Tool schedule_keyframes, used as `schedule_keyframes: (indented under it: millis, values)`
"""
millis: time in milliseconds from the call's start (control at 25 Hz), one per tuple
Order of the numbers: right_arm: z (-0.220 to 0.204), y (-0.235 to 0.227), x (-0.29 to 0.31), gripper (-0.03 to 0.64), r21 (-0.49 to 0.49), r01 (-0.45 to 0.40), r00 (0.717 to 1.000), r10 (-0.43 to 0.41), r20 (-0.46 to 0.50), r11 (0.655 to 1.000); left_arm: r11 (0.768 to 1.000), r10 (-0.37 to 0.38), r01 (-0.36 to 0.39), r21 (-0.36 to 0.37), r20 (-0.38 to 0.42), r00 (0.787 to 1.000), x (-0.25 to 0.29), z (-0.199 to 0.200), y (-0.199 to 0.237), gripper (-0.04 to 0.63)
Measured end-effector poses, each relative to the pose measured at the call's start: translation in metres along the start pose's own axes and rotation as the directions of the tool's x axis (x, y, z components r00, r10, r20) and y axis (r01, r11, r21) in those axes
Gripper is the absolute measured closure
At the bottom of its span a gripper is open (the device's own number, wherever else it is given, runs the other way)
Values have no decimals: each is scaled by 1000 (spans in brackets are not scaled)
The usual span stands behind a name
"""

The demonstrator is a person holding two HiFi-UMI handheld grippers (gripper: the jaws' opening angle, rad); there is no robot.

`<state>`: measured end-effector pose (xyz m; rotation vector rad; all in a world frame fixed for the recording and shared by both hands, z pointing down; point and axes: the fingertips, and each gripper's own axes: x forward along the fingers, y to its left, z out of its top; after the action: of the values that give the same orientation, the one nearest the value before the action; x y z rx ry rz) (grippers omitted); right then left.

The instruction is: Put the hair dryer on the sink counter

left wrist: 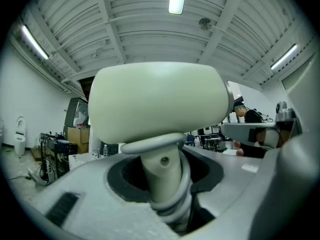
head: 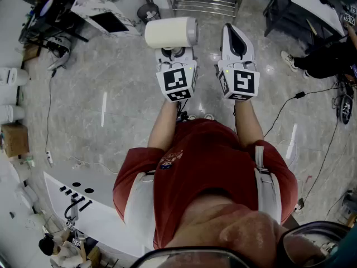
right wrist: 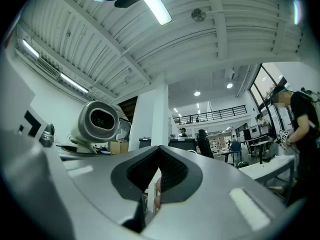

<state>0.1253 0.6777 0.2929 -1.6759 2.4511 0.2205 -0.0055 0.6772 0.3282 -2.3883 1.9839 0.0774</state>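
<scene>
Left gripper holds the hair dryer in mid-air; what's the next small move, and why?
Probably turn and carry it to the white counter behind: the left gripper clamps the hair dryer by its handle over open floor, not above any surface.

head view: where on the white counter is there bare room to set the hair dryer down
Bare: the counter strip between the black faucet and the person's red sleeve, up to its curved edge. Crowded: the lower-left corner past the faucet, with small clutter.
</scene>
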Motion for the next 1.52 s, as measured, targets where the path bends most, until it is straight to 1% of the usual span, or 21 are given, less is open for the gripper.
schedule_keyframes:
  millis: [240, 560, 920, 1160, 1320, 1520]
  values:
    - [3, -15, -9, 617, 11, -1, 1000, 1, 10, 1000, 1000, -4, 4, 3, 9, 1000, 1, 2, -18, 417]
    - [0, -33, -16, 617, 36, -4, 1000, 3, 15, 999, 1000, -5, 5, 24, -1, 1000, 5, 4, -40, 417]
    - [-20, -60, -25, 617, 98, -51, 999, 51, 4, 994, 999, 25, -24, 32, -15, 1000, 11, -6, -68, 417]
    - [-27, -67, -22, 617, 95, -73, 997, 76, -21, 993, 998, 49, -48, 28, -26, 998, 16, -7, -71, 417]
    - [-32, -74, -14, 615, 99, -83, 996, 87, -31, 992, 997, 62, -61, 38, -27, 998, 25, -7, -74, 417]
    - [-35, -74, -6, 617, 115, -76, 997, 79, -22, 990, 997, 65, -64, 41, -26, 998, 30, -10, -68, 417]
